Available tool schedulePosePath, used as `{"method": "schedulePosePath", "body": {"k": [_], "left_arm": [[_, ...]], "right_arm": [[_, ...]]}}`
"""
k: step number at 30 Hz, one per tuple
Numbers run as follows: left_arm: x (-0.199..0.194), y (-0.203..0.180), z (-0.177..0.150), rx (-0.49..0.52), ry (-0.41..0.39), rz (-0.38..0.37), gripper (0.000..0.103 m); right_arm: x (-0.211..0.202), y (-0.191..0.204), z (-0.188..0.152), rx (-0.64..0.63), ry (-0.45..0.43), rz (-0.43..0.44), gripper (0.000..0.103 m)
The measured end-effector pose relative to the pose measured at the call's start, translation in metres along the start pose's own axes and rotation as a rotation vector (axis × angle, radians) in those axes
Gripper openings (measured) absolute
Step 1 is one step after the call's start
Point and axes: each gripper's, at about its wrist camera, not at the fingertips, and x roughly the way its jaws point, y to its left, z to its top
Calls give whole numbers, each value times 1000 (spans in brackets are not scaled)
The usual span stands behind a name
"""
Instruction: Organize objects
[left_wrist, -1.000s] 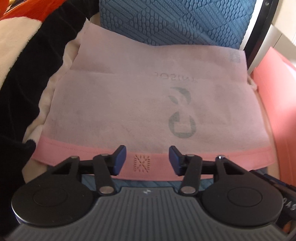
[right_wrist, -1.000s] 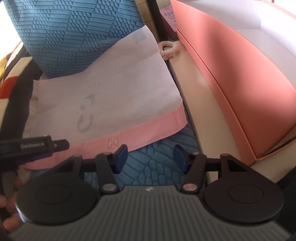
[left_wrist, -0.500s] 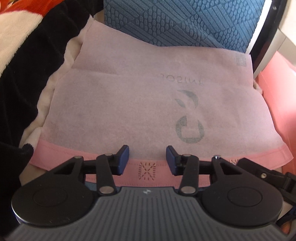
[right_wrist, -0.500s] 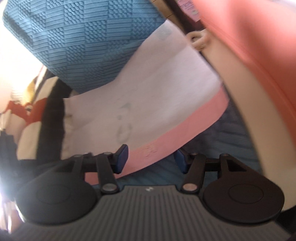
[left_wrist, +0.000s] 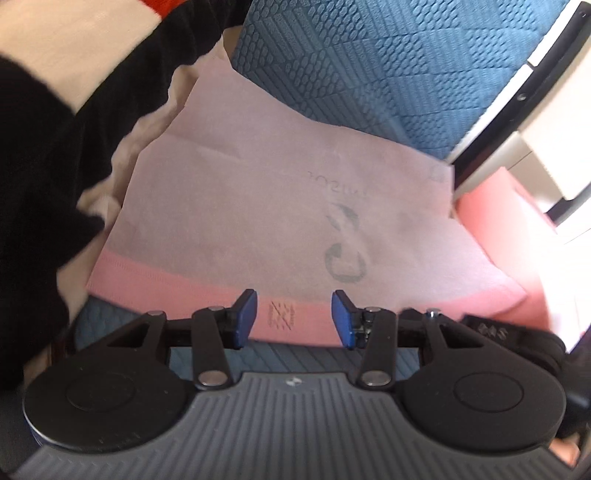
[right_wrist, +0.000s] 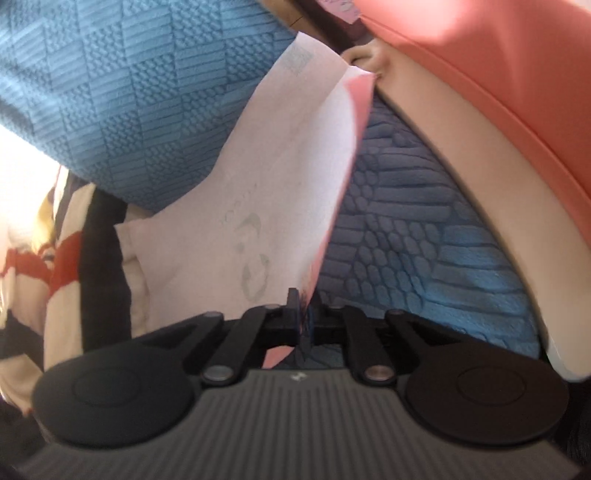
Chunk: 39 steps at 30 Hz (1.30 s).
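My right claw is clamped on the pink hem of the pale, flat non-woven fabric bag; its pads meet on the cloth, and the gripped edge rises off the surface toward the upper right. My left claw stands part open, with the pink hem and its small stitched square seen between the blue pads; I cannot tell whether they touch the cloth.

The bag lies on the blue textured cushion seat, its far end against the blue textured backrest.

Hard to make out: the grey logo and lettering on the bag read reversed and faint, and motion blur softens both views. The bag's left margin is covered by a black, white and red plush blanket. A dark blurred shape with white letters shows at the lower right of the left view; I cannot identify it with certainty.

Only the right view shows the lifted fold and the bare seat beneath it, along with a coral-pink box wall above a cream edge. Only the left view shows the whole hem line lying across the seat front.
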Motion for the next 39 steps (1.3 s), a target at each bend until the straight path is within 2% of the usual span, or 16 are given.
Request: {"method": "schedulePosePath", "body": {"k": [4,6,12,15,16,17,22,24,30,32,34,36,38,39], "left_arm": [[-17,-10,-18,44,18,-46,51],[-23,-17,-31,105,25,-55,51],[-22,-25,-47,251,-12,72,51],[-27,-34,-49,382,-63,123,56],[-27,-38,-50,427,-72,125,61],[-26,-40,-48,479,-70,119,64],[-18,-53,-50,679,-27,52,65],[-12,-59,-56,761,-9,51,65],[12,-71,-75,1006,-30,169,65],[21,-69,-75,1062,-20,206,61],[24,-65,-72,1079,-9,204,54],[26,-61,-65,1075,16,174,43],[27,-59,-60,1083,33,146,24],[27,-58,-57,1088,37,141,19]], "right_arm": [[-13,-2,-2,69,0,9,6],[-18,-6,-3,114,12,11,6],[-24,-27,-5,308,80,47,6],[-26,-31,-4,336,90,25,6],[-26,-32,-4,346,91,24,6],[-26,-34,-4,357,96,25,6],[-27,-33,-1,398,108,29,6],[-28,-33,1,409,116,36,6],[-32,-37,6,436,126,53,5],[-33,-40,7,450,129,58,5],[-34,-41,9,454,127,61,5],[-35,-43,10,453,125,58,6],[-34,-46,12,450,126,57,6],[-34,-47,13,449,128,55,6]]}}
